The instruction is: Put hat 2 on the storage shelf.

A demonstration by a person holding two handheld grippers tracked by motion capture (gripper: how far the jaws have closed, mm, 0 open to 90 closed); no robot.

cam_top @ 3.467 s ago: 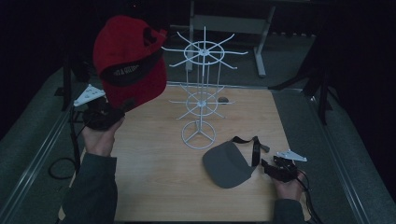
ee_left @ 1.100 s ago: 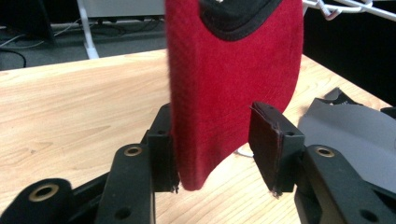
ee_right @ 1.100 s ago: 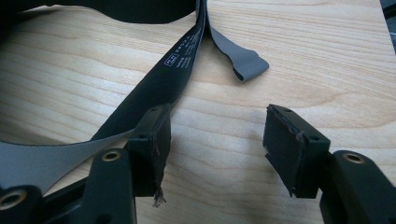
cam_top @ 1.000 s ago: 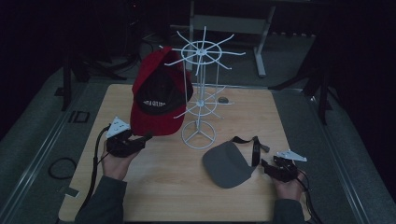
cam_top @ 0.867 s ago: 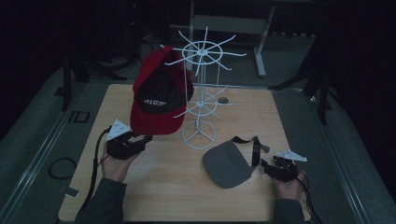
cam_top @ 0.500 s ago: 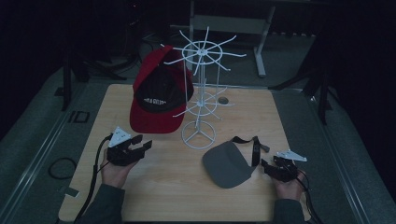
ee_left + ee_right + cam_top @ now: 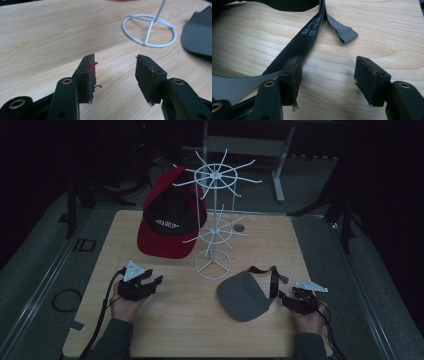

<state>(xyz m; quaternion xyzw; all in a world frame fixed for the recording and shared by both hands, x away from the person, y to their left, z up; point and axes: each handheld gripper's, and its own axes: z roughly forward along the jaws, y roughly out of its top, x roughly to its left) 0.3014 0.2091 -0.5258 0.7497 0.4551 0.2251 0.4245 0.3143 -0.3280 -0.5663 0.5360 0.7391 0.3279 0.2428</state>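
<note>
Left claw (image 7: 153,283) withdrawn from red cap (image 7: 169,222) to table, jaws wide, right claw (image 7: 286,298) wide beside grey visor (image 7: 242,296)

Dim lab — bare wooden table (image 7: 165,320), trailing cables

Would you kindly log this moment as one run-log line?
red cap: hung on white rack | left gripper: open, empty | grey cap: on table | right gripper: open beside strap

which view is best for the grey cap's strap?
Right gripper view: the strap fills the frame, its printed label and loose grey end lying flat on the table, just ahead of the open right tool. High view shows it small and dark. Left gripper view catches the cap's brim edge.
</note>
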